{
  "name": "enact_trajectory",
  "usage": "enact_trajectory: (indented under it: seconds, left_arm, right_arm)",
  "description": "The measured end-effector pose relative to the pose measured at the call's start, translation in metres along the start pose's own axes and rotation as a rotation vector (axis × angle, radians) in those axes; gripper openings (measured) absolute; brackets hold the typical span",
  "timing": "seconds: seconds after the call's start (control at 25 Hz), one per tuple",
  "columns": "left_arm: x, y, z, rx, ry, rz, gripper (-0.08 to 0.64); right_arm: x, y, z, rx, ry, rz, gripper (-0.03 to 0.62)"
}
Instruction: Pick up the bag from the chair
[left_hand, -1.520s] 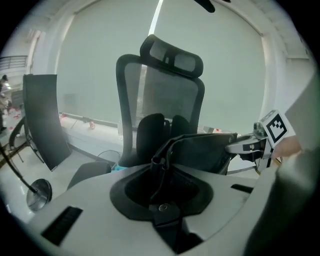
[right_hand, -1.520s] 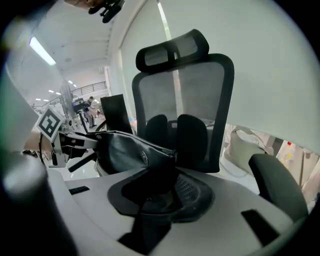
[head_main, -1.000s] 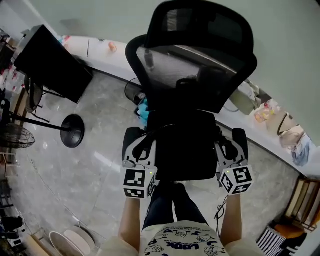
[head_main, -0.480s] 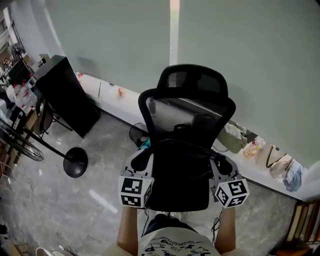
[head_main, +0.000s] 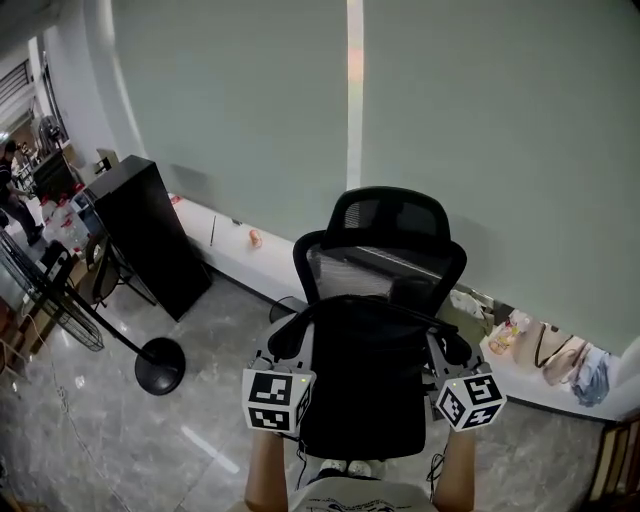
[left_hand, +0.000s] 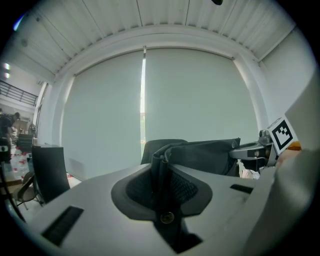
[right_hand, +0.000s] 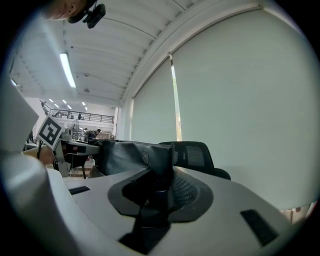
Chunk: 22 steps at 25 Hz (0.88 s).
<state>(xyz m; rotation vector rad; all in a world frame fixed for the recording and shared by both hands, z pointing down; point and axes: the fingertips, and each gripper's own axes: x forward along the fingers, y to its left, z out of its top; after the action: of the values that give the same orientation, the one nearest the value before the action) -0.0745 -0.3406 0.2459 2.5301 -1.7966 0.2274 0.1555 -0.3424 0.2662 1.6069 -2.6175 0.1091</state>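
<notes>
The black bag (head_main: 365, 385) hangs stretched between my two grippers, in front of the black mesh office chair (head_main: 392, 240); its thin handle (head_main: 370, 304) arches over the top. My left gripper (head_main: 287, 347) is shut on the bag's left edge and my right gripper (head_main: 445, 350) on its right edge. In the left gripper view the jaws (left_hand: 161, 167) pinch a black fold of the bag (left_hand: 205, 155), with the chair back (left_hand: 152, 146) behind. In the right gripper view the jaws (right_hand: 161, 175) clamp the bag (right_hand: 127, 155), and the chair (right_hand: 195, 155) stands beyond.
A black cabinet (head_main: 150, 240) stands at the left by a fan stand with a round base (head_main: 160, 365). A low white ledge (head_main: 545, 375) along the blind-covered wall carries bags and small items at the right. The floor is grey tile (head_main: 120, 430).
Both grippers have risen with the bag, lifting it clear of the chair seat. The head view has tilted up, so the chair now sits farther off and more wall shows.
</notes>
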Motion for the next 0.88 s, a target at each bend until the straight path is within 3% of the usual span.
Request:
enact_trajectory:
  seconds: [0.88]
  left_arm:
    - [-0.042, 0.001, 0.028, 0.004, -0.068, 0.008, 0.069]
  right_arm:
    - [-0.032, 0.028, 0.034, -0.012, -0.063, -0.015, 0.107]
